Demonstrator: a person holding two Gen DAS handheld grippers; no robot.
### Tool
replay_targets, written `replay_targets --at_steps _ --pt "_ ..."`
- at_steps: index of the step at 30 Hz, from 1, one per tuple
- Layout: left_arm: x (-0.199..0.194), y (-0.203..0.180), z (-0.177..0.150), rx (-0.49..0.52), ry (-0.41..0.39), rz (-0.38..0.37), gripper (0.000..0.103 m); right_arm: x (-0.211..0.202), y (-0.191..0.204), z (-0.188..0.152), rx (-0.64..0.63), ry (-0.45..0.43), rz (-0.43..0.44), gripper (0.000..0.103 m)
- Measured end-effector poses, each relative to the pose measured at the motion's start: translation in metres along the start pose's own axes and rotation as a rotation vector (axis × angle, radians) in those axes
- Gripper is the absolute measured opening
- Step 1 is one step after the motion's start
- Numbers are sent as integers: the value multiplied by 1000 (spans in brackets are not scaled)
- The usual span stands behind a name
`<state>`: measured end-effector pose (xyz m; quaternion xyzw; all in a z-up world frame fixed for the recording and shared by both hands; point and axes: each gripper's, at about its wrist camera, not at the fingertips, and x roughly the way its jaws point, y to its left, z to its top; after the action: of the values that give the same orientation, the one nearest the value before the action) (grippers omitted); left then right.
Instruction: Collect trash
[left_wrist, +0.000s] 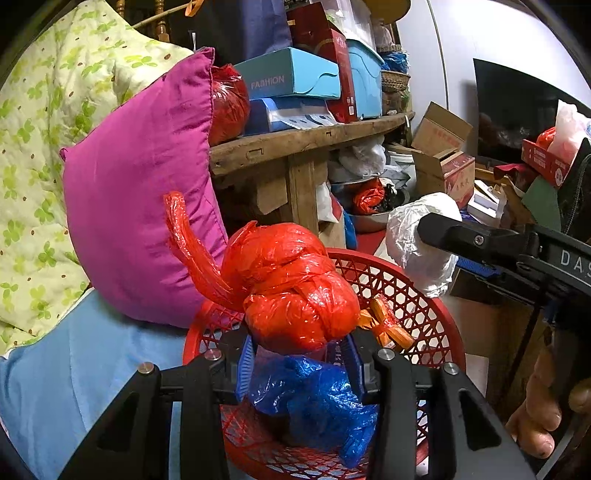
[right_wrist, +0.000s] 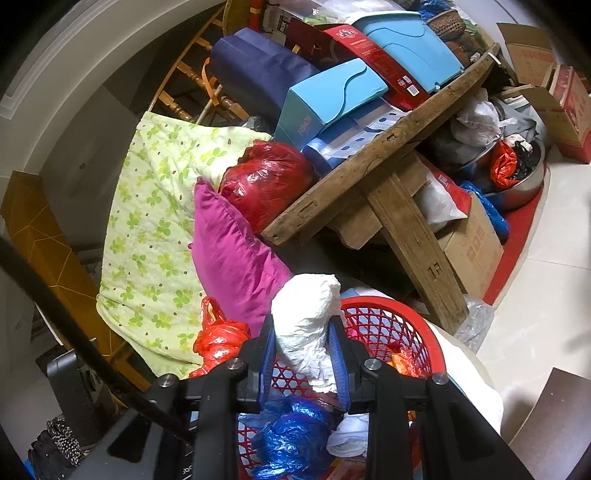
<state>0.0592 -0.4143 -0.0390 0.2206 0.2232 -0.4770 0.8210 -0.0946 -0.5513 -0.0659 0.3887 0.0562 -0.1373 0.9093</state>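
Trash: knotted red plastic bag (left_wrist: 295, 291), held above the red mesh basket (left_wrist: 417, 291); white crumpled bag (right_wrist: 306, 332), held over the same basket's rim; one of each in a claw
Left gripper (left_wrist: 301, 354): narrowed onto the red bag's lower end; both blue pads press its sides; one long twisted tail of the bag sticks up to the left
Right gripper (right_wrist: 304, 360): closed around the white bag, pads touching both sides; the bag bulges above the fingertips
Basket contents: one blue plastic bag (left_wrist: 317, 406) below the left claw; one orange wrapper (left_wrist: 388, 325) against the far wall
Beside the basket: one magenta pillow (left_wrist: 144, 192) touching its rim; green-flowered quilt (left_wrist: 44, 147) behind the pillow
Further out: wooden bench (right_wrist: 369, 173) stacked with boxes; two blue boxes visible; one metal bowl (right_wrist: 524, 181) under it
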Motion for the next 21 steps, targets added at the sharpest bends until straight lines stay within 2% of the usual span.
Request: replay_targets --at_steps 4,9,15,20,21 --pt "-2 5 1 -18 -4 -31 47 -1 -1 0 1 -1 -3 31" --pt "-11 14 0 -31 -40 -48 64 1 2 0 -6 7 -5 31" --pt "-29 28 -5 -55 -82 -59 66 10 8 -4 -17 28 -10 31" --pt "-42 50 -27 -97 -61 -27 67 16 19 -9 -51 42 -22 31" --pt "-44 55 -32 -106 -51 -15 71 18 22 -11 -58 45 -25 31"
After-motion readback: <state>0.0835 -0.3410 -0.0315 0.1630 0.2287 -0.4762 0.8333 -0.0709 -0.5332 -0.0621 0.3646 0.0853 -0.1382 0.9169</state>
